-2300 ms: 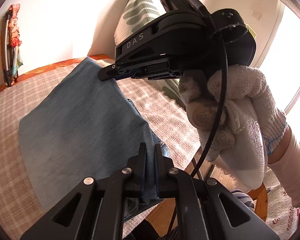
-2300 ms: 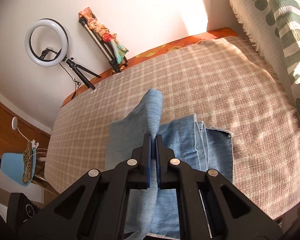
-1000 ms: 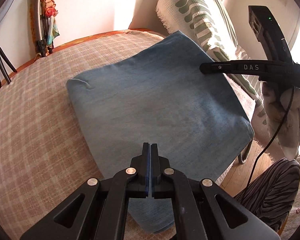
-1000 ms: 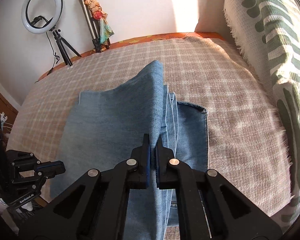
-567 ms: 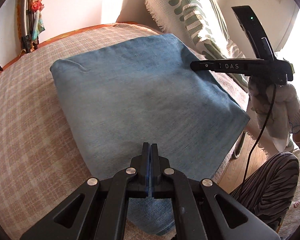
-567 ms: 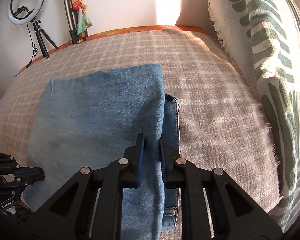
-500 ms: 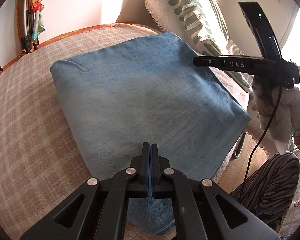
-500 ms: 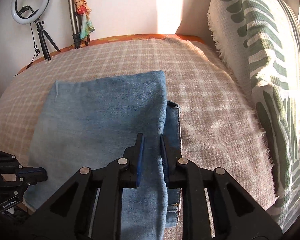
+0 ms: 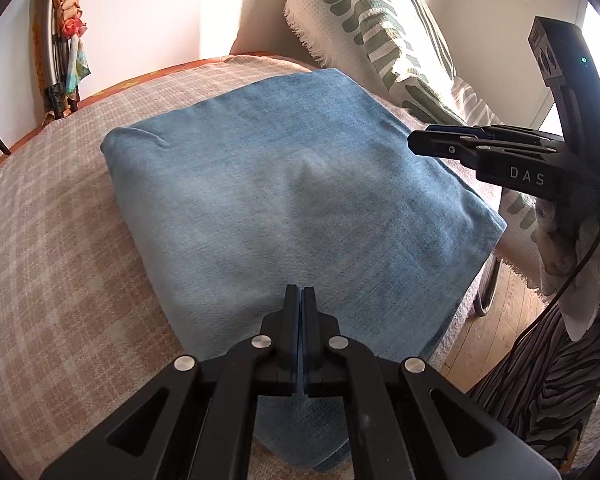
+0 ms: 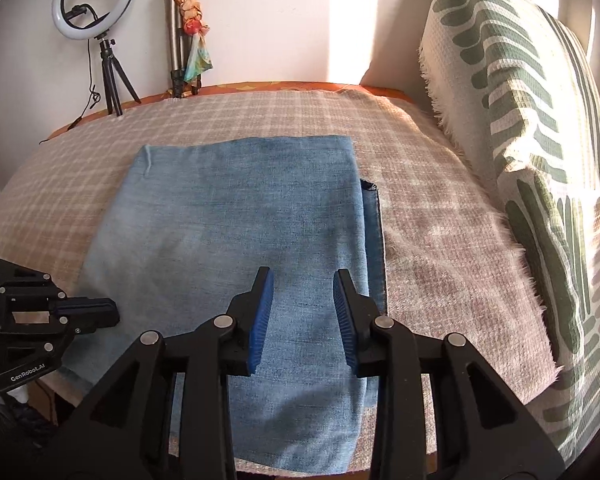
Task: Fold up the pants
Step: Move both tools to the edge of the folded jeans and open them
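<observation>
While the folded blue denim pants lie flat on the checked beige blanket, the right gripper, nearest at six o'clock, has just been opening, its blue pads spread with only denim below, none pinched. At nine o'clock the left gripper is pressed together, empty. A darker denim layer pokes out at three o'clock. The fold looks freshly released; next would likely be smoothing or another fold. A green-patterned cushion stands beyond.

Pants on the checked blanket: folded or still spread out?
Folded. The pants lie as a flat rectangle with layered edges showing along one side; right gripper open above them.
</observation>
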Demonstrator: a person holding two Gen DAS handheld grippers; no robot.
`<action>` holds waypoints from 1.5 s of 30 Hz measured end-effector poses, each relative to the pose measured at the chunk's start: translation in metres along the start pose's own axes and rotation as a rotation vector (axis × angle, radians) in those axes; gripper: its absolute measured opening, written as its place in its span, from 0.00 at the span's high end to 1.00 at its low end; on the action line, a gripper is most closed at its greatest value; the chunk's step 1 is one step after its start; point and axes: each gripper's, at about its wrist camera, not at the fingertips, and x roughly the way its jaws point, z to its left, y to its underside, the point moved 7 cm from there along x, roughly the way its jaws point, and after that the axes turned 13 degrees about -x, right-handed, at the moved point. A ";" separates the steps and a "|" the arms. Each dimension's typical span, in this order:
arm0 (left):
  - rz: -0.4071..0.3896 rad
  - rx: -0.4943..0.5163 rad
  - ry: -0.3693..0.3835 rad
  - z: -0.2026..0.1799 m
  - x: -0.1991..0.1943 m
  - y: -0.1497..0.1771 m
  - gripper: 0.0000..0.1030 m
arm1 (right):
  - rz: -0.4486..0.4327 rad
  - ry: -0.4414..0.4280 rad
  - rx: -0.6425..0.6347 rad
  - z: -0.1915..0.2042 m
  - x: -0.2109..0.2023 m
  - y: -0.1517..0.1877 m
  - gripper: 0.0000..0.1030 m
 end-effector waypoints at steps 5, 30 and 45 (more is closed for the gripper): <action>0.009 -0.006 0.015 0.001 0.002 0.000 1.00 | 0.047 -0.038 0.018 -0.001 0.022 0.016 0.69; 0.049 -0.293 0.033 0.055 -0.028 -0.025 1.00 | 0.063 -0.246 0.207 -0.064 0.023 0.010 0.28; 0.131 -0.400 0.116 0.082 0.013 -0.040 1.00 | 0.118 -0.418 0.256 -0.064 0.074 0.011 0.12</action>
